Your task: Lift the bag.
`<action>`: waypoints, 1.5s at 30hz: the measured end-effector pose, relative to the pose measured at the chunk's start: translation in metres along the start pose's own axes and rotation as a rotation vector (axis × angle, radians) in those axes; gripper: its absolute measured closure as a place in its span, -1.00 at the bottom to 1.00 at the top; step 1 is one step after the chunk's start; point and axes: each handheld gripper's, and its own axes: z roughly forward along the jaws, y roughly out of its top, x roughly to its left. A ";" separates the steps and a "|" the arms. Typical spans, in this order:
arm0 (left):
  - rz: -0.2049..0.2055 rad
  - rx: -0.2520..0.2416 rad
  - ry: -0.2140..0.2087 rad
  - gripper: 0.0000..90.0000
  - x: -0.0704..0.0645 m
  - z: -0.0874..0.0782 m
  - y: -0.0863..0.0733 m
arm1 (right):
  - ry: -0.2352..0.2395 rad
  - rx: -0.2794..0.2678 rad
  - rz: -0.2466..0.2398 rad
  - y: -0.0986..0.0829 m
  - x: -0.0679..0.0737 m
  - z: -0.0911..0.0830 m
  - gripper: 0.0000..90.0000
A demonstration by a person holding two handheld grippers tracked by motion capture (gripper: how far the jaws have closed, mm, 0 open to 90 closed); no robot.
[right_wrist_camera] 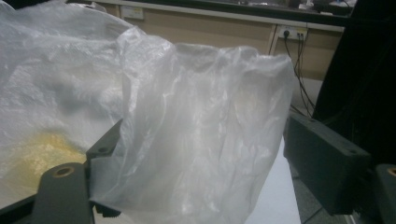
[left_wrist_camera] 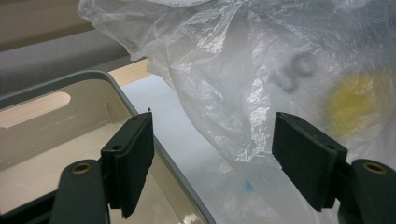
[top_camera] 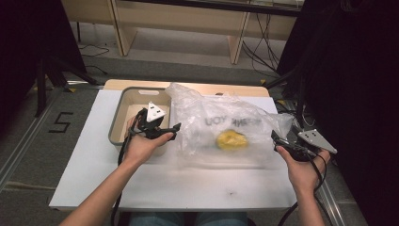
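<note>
Both forearms are bare, no sleeves; blue jeans show at the lower edge; the left tool and right tool are black, each topped by a grey three-cornered plate; black cables trail back; flat black jaws carry brass-ringed screw holes.

One bag, one bin.

The plastic bag sprawls over the middle of the white board and blocks the way across; left of the bag the grey tub stands just beside it, leaving only a narrow strip between; nearer the person than the bag, the board lies bare and open; right of the bag, folds drape between the spread jaws of the right gripper.
</note>
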 end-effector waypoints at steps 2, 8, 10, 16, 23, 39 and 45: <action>0.001 -0.002 0.001 -0.34 0.000 0.000 0.000 | -0.001 -0.009 -0.002 0.001 0.000 -0.002 -0.61; 0.007 0.002 -0.002 -0.34 -0.001 0.000 0.000 | 0.014 -0.017 -0.001 0.001 -0.001 -0.008 -0.67; 0.008 0.003 -0.004 -0.34 -0.002 0.000 -0.001 | 0.023 -0.017 -0.006 0.001 0.000 -0.009 -0.68; 0.015 0.010 -0.002 -0.34 -0.002 0.000 -0.002 | 0.040 -0.032 -0.004 0.005 0.002 -0.014 -0.72; 0.018 0.009 -0.004 -0.34 -0.003 0.000 -0.002 | 0.043 -0.058 -0.019 0.014 0.007 -0.017 -0.74; 0.033 0.022 -0.012 -0.34 -0.007 -0.003 -0.007 | 0.085 -0.023 -0.028 0.006 0.013 -0.018 -0.71; 0.048 0.023 -0.027 -0.35 -0.009 -0.011 -0.010 | 0.089 0.000 -0.025 -0.002 0.012 -0.021 -0.69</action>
